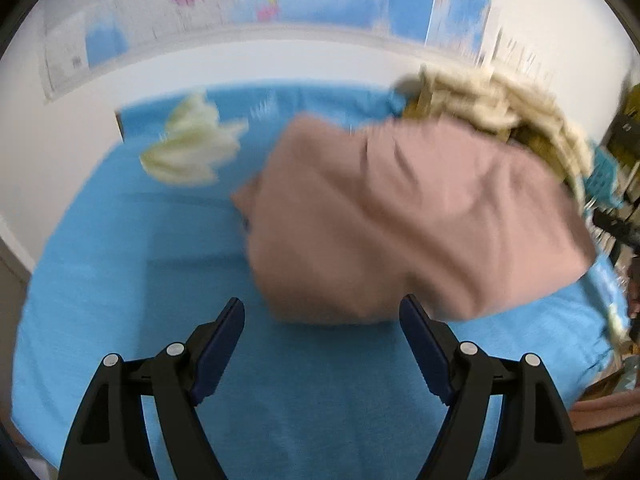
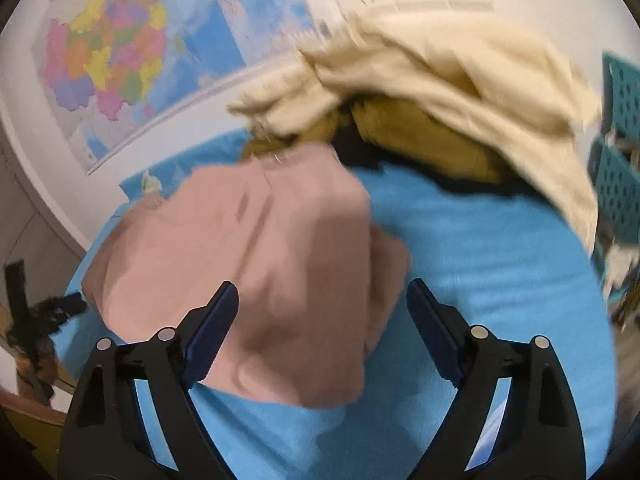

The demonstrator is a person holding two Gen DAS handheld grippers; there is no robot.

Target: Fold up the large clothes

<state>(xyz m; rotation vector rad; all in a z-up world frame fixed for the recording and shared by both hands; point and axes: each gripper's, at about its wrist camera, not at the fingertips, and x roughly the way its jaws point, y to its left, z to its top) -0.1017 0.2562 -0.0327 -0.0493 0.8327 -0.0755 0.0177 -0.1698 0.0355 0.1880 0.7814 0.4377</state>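
A dusty pink garment [image 1: 400,216] lies bunched on the blue-covered table [image 1: 160,280]. It also shows in the right wrist view [image 2: 256,272]. My left gripper [image 1: 322,312] is open and empty, its fingers just short of the pink cloth's near edge. My right gripper [image 2: 322,296] is open, its jaws standing either side of the pink cloth's near part without closing on it. Both views are motion-blurred.
A heap of cream and mustard clothes [image 2: 440,92] sits at the table's far right; it shows in the left wrist view [image 1: 500,112]. A small pale yellow cloth [image 1: 192,148] lies far left. Wall maps [image 2: 120,60] hang behind. Teal baskets [image 2: 620,160] stand right.
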